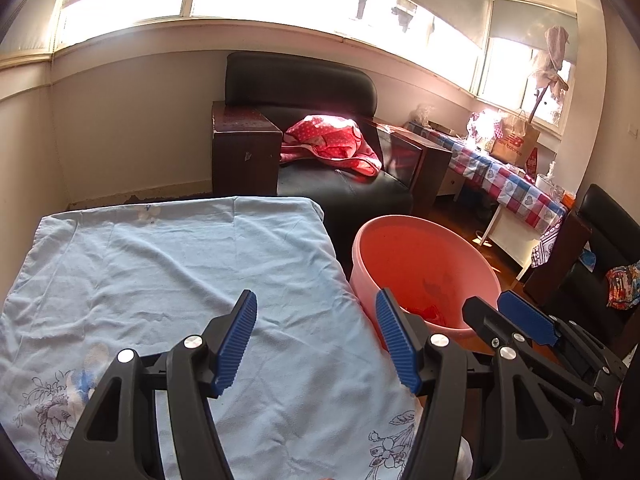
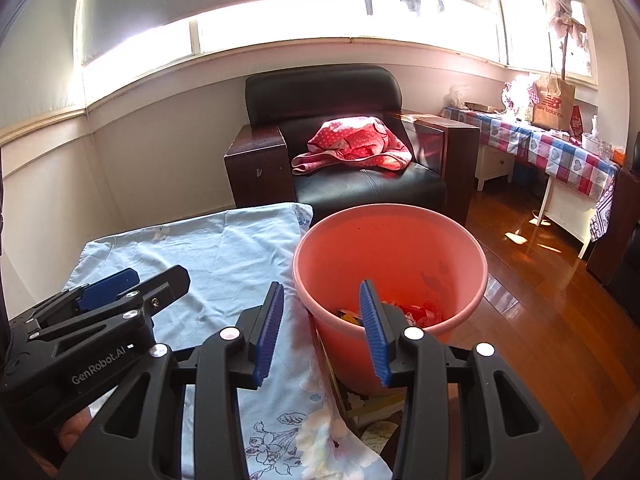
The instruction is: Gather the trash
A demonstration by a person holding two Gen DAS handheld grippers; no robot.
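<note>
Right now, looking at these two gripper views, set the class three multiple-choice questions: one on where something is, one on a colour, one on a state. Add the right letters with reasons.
1. Where is the bucket?
A. On the armchair
B. On the floor beside the cloth-covered table
C. Under the window

2. What colour is the crumpled cloth on the armchair?
A. Green
B. Red with white dots
C. Plain black

3. What is the state of the right gripper?
A. Open, holding nothing
B. Shut on a bottle
C. Shut on the cloth

Answers:
1 B, since the bucket stands by the table's edge on the wooden floor.
2 B, since the dotted red fabric shows in both views.
3 A, since its jaws stand apart with only the bucket and table visible between them.
</note>
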